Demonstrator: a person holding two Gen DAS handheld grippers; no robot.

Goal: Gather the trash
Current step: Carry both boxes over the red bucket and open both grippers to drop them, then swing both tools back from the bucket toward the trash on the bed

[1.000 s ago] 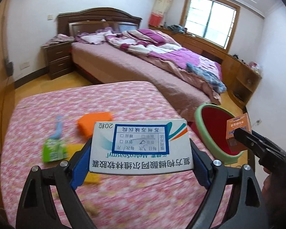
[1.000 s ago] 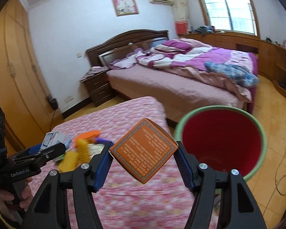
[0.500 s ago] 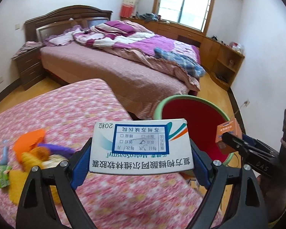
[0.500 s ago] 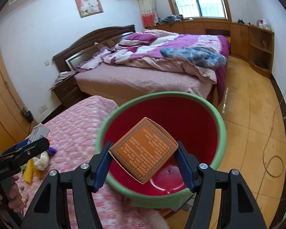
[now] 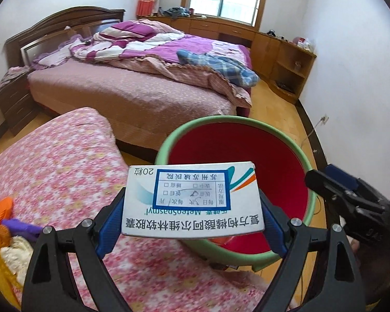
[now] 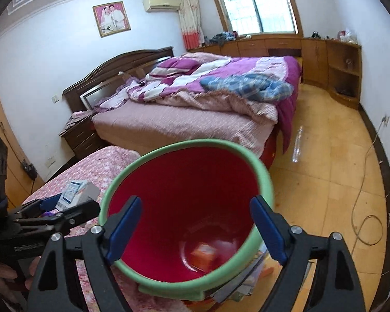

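Red bin (image 6: 184,182) mouth open and unobstructed from above, green rim (image 6: 195,144) all round. Flowered table (image 5: 54,161) edge crowds its left side; bare floor (image 6: 325,171) lies right.

I'm looking along my left gripper (image 5: 192,218): black angular arms, silver screw heads, blue ribbed pads (image 5: 109,223). My right gripper (image 6: 195,226) is showing the same build. Faint lettering is marking the left one's side.

place: someone's home bedroom
giveaway: big bed (image 6: 184,119) with rumpled purple quilt (image 6: 221,83)
beside bed: nightstand (image 6: 83,135)
above bed: framed portrait (image 6: 111,18), air conditioner (image 6: 160,4)
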